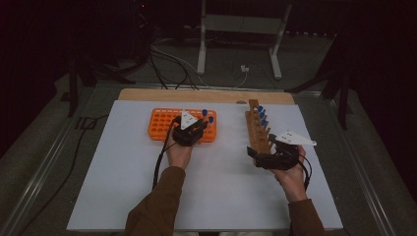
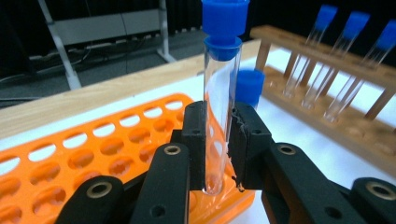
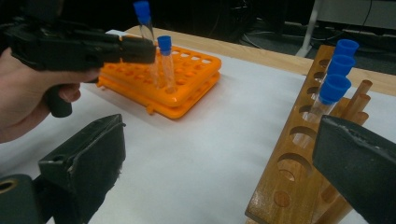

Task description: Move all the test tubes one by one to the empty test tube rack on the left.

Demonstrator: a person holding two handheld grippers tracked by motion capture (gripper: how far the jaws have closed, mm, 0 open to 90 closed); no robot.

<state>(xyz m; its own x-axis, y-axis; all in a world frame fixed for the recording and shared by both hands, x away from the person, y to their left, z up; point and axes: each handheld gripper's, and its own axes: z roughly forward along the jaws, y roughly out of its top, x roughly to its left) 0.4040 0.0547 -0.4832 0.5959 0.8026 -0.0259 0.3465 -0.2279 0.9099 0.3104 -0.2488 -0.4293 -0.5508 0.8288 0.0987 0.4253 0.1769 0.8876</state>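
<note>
My left hand-held gripper (image 2: 218, 154) is clamped on a blue-capped test tube (image 2: 220, 107), upright between its pads, its foot at the orange rack (image 2: 93, 149) just below. My right hand-held gripper (image 3: 219, 177) gapes wide, holding nothing, the wooden rack (image 3: 299, 163) between its jaws on the tabletop (image 3: 201, 154).

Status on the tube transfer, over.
Left claw shut on capped tube, low over orange rack. Right claw open, empty, beside wooden rack. One tube already seated in orange rack, close by; otherwise nothing in the way.
</note>
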